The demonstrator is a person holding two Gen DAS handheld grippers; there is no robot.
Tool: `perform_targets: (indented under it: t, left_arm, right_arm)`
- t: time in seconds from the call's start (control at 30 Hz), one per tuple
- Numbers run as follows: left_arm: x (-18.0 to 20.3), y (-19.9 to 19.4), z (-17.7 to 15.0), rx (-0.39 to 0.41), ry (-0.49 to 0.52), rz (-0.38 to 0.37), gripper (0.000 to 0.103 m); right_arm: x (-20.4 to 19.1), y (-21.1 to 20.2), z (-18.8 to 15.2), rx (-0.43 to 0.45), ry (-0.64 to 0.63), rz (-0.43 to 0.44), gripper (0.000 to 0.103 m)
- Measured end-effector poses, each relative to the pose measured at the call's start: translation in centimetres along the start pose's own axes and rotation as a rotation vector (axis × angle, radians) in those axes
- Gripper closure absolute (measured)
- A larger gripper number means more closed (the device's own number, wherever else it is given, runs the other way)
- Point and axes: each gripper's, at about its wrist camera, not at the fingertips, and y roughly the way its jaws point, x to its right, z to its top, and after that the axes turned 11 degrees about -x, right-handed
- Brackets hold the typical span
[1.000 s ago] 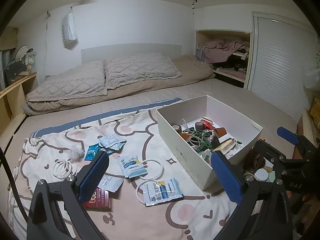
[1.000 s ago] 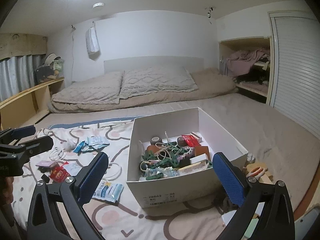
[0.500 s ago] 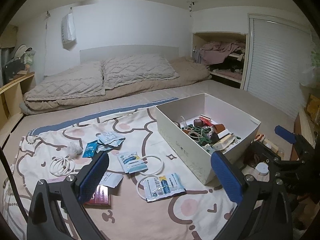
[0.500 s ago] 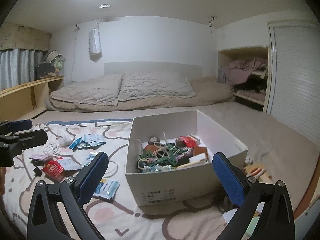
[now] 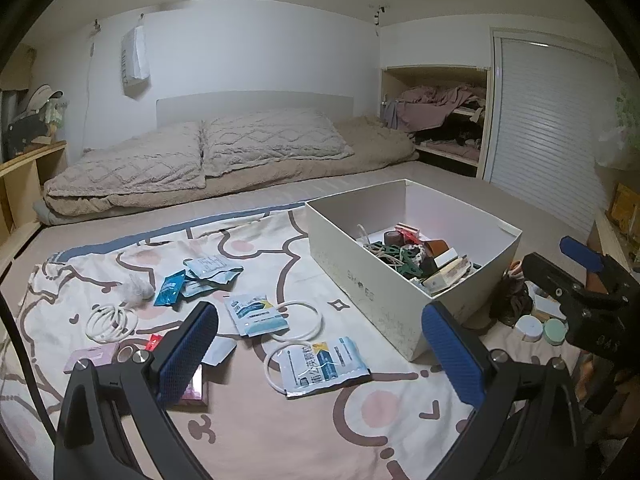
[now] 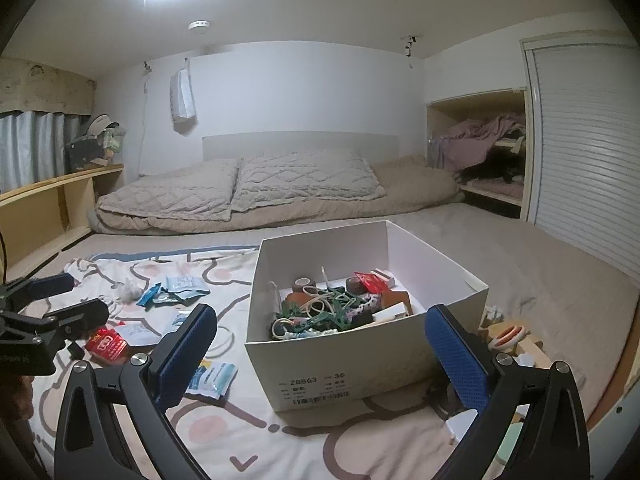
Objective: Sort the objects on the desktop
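Observation:
A white cardboard box [image 5: 360,276] [image 6: 320,368] holding several small items stands on a patterned blanket [image 5: 260,420] on the bed. Loose blue and white sachets [image 5: 322,366], white rings [image 5: 298,318], a red packet [image 6: 106,344] and a pink card [image 5: 86,358] lie left of the box. My left gripper [image 5: 320,356] is open and empty, above the sachets. My right gripper [image 6: 322,358] is open and empty, in front of the box. Each gripper shows at the edge of the other's view.
Pillows and a folded duvet [image 5: 200,164] lie at the head of the bed. A wooden shelf [image 6: 48,208] runs along the left wall. Small jars and scissors [image 6: 508,334] lie right of the box. A shutter door [image 5: 548,136] is at the right.
Both grippers have drawn back and tilted up a little; the box and sachets sit lower and closer in the views. Nothing was grasped.

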Motion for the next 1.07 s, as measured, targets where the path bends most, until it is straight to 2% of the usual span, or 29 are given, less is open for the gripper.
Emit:
perform_targets:
  t: [0.37,1.07]
  left_arm:
    - [-0.34,-0.03,-0.15,0.024,-0.011,0.029,0.001]
    - [-0.21,-0.08,-0.37,0.013,-0.014,0.021,0.001]
  right_arm:
    - [0.1,-0.09,-0.06,0.0,0.003,0.009,0.0]
    - [-0.18,0.14,-0.18,-0.011,-0.016,-0.004,0.0]
